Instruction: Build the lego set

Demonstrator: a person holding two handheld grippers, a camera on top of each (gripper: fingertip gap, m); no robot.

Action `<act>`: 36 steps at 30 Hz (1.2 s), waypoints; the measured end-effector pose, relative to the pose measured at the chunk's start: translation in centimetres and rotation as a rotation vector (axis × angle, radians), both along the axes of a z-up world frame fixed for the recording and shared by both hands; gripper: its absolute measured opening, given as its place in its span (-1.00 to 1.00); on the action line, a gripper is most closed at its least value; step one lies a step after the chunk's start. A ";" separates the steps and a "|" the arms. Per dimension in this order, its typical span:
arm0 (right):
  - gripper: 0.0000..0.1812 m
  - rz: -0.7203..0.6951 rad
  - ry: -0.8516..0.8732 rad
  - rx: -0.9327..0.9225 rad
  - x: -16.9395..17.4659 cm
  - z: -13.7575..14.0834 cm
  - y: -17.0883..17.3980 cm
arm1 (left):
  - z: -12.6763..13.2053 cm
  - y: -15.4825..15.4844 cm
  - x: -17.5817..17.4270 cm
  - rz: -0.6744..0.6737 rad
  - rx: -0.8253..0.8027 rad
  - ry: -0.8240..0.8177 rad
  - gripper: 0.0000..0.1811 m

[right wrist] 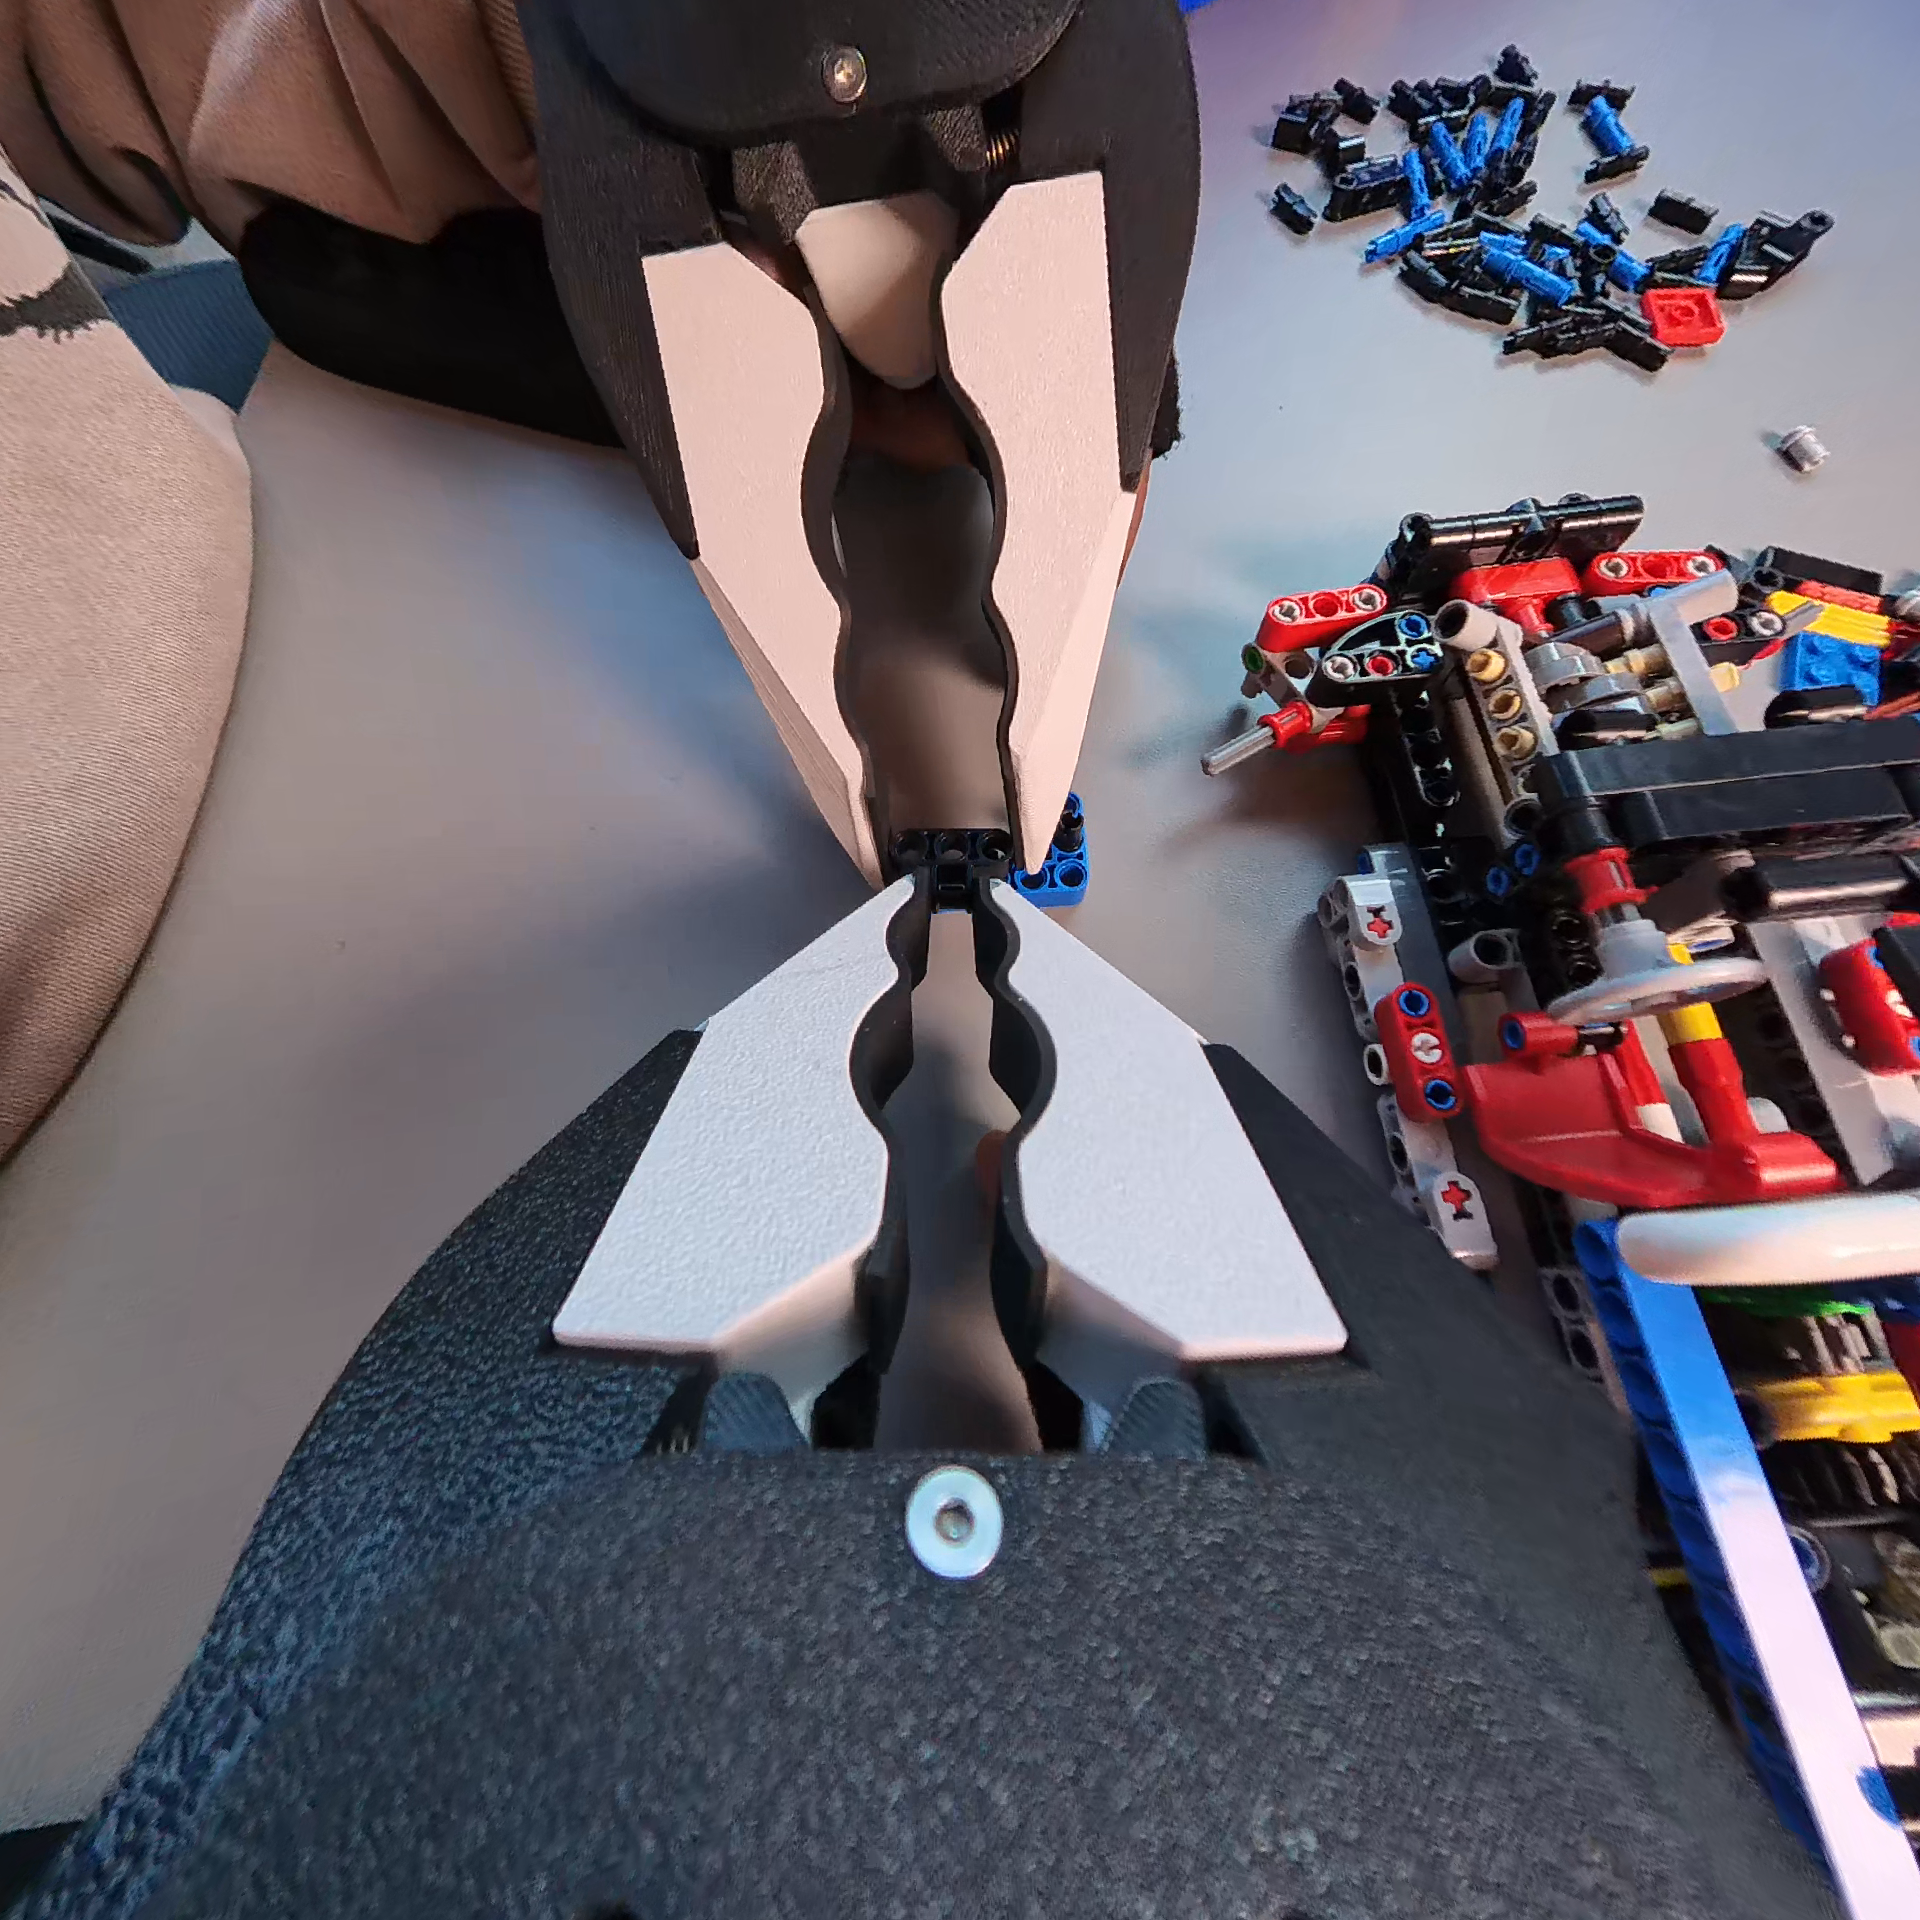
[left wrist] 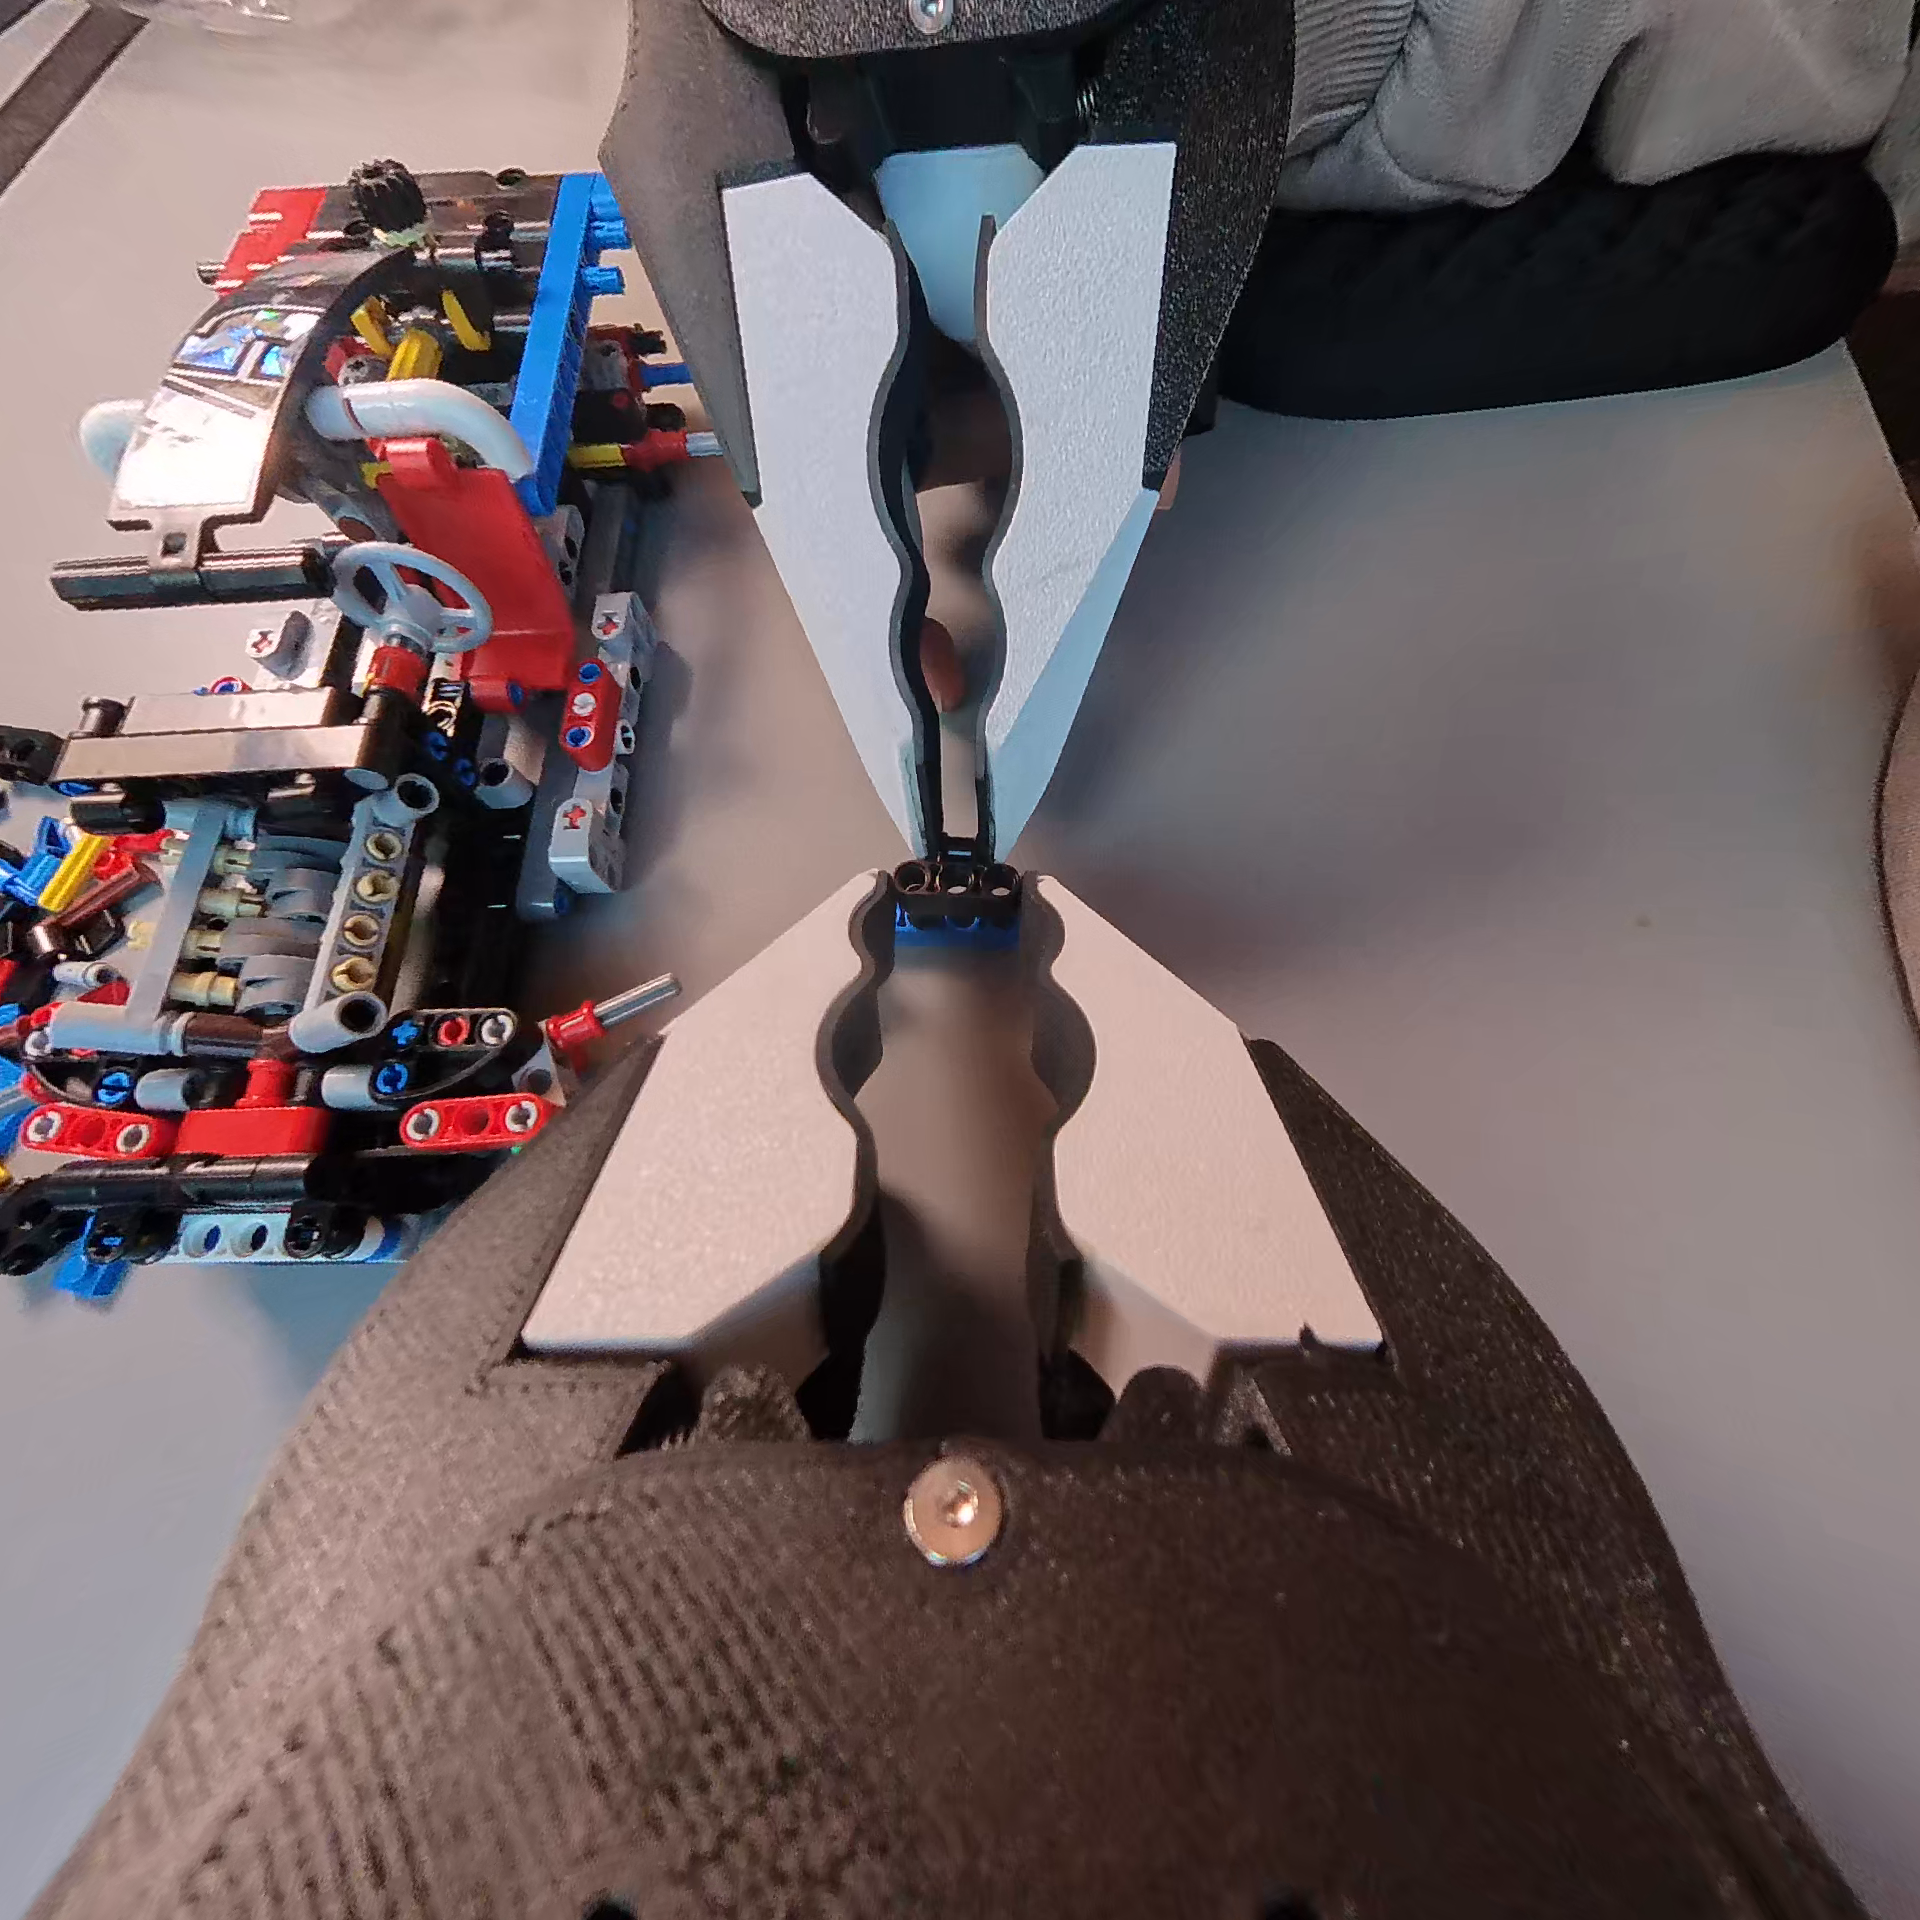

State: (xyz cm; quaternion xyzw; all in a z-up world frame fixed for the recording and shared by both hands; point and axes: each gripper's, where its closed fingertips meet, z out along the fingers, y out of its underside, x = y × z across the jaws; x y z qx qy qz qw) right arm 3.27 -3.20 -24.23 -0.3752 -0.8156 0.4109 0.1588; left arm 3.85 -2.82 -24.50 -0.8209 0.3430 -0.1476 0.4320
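A small black connector piece (left wrist: 954, 881) sits between the two tool tips above the tabletop (left wrist: 1455, 831), with a blue brick (left wrist: 956, 935) joined beneath it. The left gripper (left wrist: 956, 904) has its fingers closed on the black and blue pieces, and the right gripper (right wrist: 948, 894) meets it nose to nose, its fingers pinching the connector's stub. The half-built red, black and blue vehicle (left wrist: 343, 727) lies beside them, with loose black and blue pins (right wrist: 1538, 218) scattered farther off.

Left gripper (left wrist: 956, 894) — grey panels, black textured shell. Black connector (left wrist: 957, 881) backed by a blue brick (left wrist: 956, 938). Vehicle model (left wrist: 343, 727) — red, black, blue, grey, yellow. Bench (left wrist: 1455, 727) — pale grey. Loose pins (right wrist: 1538, 229) — black, blue.
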 end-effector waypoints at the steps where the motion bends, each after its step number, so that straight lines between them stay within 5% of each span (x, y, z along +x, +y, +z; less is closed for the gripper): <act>1: -0.93 0.003 -0.005 0.003 0.0 0.0 0.0 | 0.0 0.0 0.0 0.001 -0.003 0.001 -0.75; 13: -0.94 0.029 -0.088 -0.006 0.0 -0.1 0.0 | -0.2 -0.1 -0.1 0.048 -0.096 -0.061 -0.75; 36: -0.94 0.074 -0.066 0.058 0.2 0.0 -0.4 | 0.3 -0.4 0.3 0.015 -0.018 -0.038 -0.74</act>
